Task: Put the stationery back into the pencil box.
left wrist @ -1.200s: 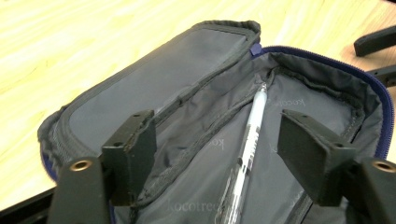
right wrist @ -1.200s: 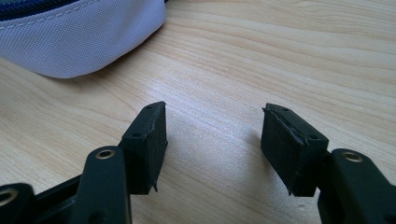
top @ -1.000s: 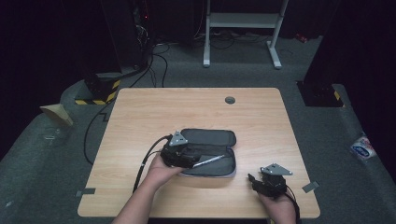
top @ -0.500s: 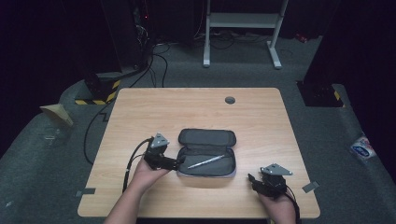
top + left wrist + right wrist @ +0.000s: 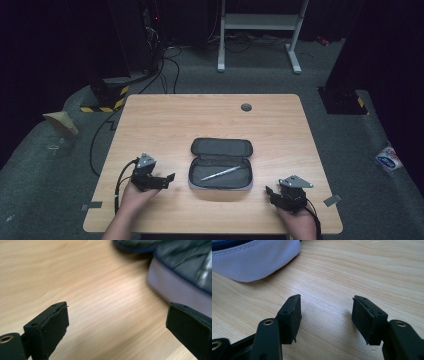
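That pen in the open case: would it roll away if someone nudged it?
The pen looks thin and round, so it would probably roll, but the soft case walls around it should likely stop it. It seems light and smooth, perhaps slippery to pinch.

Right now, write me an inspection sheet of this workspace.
Surface: wooden table, with a round grommet near the far edge.
Job's things: open pencil case, a pen lying inside.
Clutter: nothing seen.
Grippers: left gripper open, nothing between its jaws, which have just been opening; right gripper open, empty; both beside the case, apart from it.
Cables: black cable trailing from the left gripper.
Surroundings: grey floor, white stand, floor cables.
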### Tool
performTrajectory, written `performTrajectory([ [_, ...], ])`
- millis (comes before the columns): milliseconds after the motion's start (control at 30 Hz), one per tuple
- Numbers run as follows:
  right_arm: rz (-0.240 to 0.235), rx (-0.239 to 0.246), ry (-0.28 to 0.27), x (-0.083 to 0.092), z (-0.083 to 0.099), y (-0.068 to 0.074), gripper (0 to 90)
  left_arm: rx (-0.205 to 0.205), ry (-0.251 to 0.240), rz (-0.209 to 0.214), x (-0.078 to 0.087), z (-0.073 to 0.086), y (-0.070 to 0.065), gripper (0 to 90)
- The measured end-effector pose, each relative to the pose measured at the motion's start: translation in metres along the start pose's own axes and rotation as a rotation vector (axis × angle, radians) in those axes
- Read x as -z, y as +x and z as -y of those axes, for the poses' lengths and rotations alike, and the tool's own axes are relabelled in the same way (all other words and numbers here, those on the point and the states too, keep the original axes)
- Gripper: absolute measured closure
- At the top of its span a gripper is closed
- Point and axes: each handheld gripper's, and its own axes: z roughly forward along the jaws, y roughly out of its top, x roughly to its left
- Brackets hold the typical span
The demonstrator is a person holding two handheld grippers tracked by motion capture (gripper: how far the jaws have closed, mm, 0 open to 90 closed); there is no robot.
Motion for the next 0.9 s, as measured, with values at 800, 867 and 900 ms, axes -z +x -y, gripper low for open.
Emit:
performTrajectory([
  [800, 0.006, -0.011, 0.002, -0.001, -0.001, 0.001, 39.9, -0.035, 0.003, -0.087, 0.017, 0.041, 0.008, 16.8],
  [867, 0.008, -0.01, 0.001, -0.001, -0.001, 0.001, 39.9, -0.037, 0.003, -0.087, 0.017, 0.041, 0.008, 16.9],
  [900, 0.008, -0.011, 0.001, -0.001, -0.001, 0.001, 39.9, -0.037, 0.003, -0.087, 0.018, 0.041, 0.008, 17.0],
])
